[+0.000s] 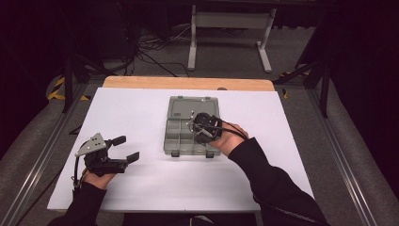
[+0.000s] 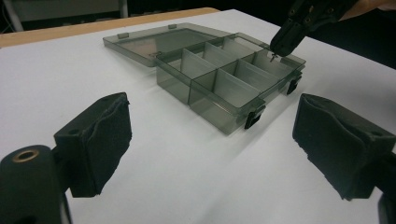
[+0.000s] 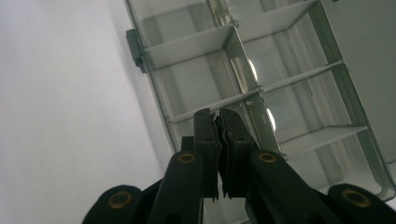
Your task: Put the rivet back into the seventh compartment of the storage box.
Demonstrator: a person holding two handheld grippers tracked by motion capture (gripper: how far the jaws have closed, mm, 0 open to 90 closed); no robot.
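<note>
A grey see-through organiser box [image 1: 175, 136] lies open in the middle of the white table, its lid [image 1: 187, 106] folded flat on the far side. Dividers split it into several compartments that look empty [image 2: 243, 74]. My right gripper [image 1: 196, 126] hangs over the box's right half, pointing down, jaws shut [image 3: 215, 115]. In the left gripper view a tiny metal piece [image 2: 272, 55] sticks out below the right gripper's tips [image 2: 279, 45], above a right-hand compartment. My left gripper [image 1: 128, 148] rests on the table left of the box, its jaws wide open [image 2: 212, 149] and nothing between them.
The white sheet [image 1: 141, 188] covers most of the table, and a wooden edge [image 1: 188, 83] shows at the far side. Two black latches [image 2: 254, 119] stick out from the box's near wall. Beyond the table stand a white frame [image 1: 226, 28] and floor cables.
</note>
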